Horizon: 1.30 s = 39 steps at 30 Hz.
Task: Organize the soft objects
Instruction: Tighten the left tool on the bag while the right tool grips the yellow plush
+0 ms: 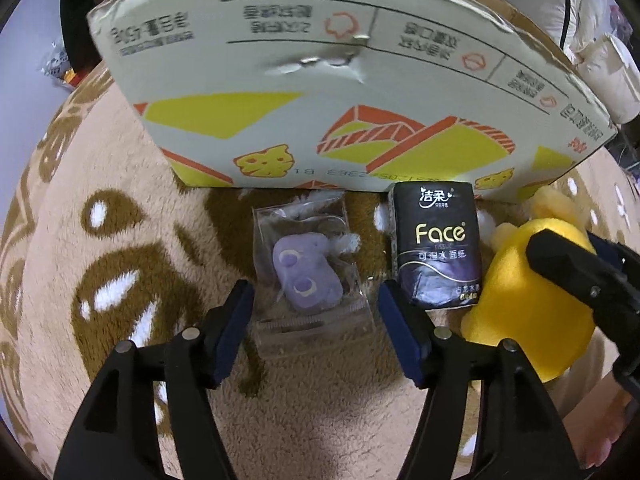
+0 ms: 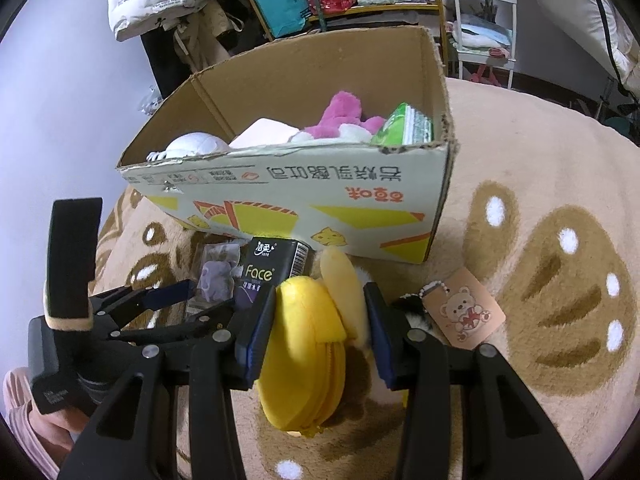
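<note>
Fuzzy yellow plush (image 2: pixel 308 344) squeezed in right tool (image 2: pixel 316 344), glossy tissue pack (image 1: pixel 438 246) beside

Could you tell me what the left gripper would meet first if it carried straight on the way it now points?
Most likely the clear packet with the purple plush, which lies between the left gripper's open fingers on the blanket; depth is hard to judge.

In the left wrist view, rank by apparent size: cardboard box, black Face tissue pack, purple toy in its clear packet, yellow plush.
1. cardboard box, by far the largest.
2. yellow plush, though the right gripper covers part of it.
3. black Face tissue pack.
4. purple toy; with its clear packet it looks about level with the tissue pack.
</note>
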Available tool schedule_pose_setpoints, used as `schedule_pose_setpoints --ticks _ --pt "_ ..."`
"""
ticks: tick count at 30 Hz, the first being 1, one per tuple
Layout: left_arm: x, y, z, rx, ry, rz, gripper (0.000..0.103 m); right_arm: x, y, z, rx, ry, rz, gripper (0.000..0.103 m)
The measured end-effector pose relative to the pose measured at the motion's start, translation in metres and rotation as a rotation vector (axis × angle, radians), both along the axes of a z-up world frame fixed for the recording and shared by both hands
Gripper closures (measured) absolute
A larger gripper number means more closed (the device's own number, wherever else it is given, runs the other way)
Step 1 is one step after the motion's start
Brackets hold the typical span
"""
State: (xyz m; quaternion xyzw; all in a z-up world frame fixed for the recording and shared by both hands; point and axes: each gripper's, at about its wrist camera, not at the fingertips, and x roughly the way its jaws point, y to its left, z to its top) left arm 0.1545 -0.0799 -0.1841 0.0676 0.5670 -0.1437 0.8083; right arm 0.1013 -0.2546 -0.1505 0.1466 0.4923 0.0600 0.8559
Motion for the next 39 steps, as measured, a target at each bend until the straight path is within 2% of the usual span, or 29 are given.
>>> schedule_pose_setpoints --ticks 5,7,16,26,29,39 --pt "0.005 0.0 -0.009 -0.004 -0.004 0.001 0.038 0.0 0.0 0.0 -0.001 0.0 0.001 0.056" --pt "0.005 0.0 -0.01 0.009 -0.013 0.006 0.045 0.0 0.001 0.0 -0.008 0.0 0.005 0.056" --pt "0.003 -0.002 -0.012 0.014 -0.012 0.011 0.047 0.001 0.007 0.0 -0.012 -0.002 0.015 0.056" --pt "-0.007 0.015 0.013 0.01 -0.062 0.068 0.048 -0.006 0.005 0.012 -0.02 -0.072 0.002 0.058" --pt "-0.011 0.023 0.025 -0.009 -0.076 0.079 0.048 -0.008 0.004 0.017 -0.018 -0.093 0.004 0.064" --pt "-0.022 0.025 0.038 -0.038 -0.107 0.072 0.048 -0.017 0.004 0.029 -0.019 -0.156 0.0 0.066"
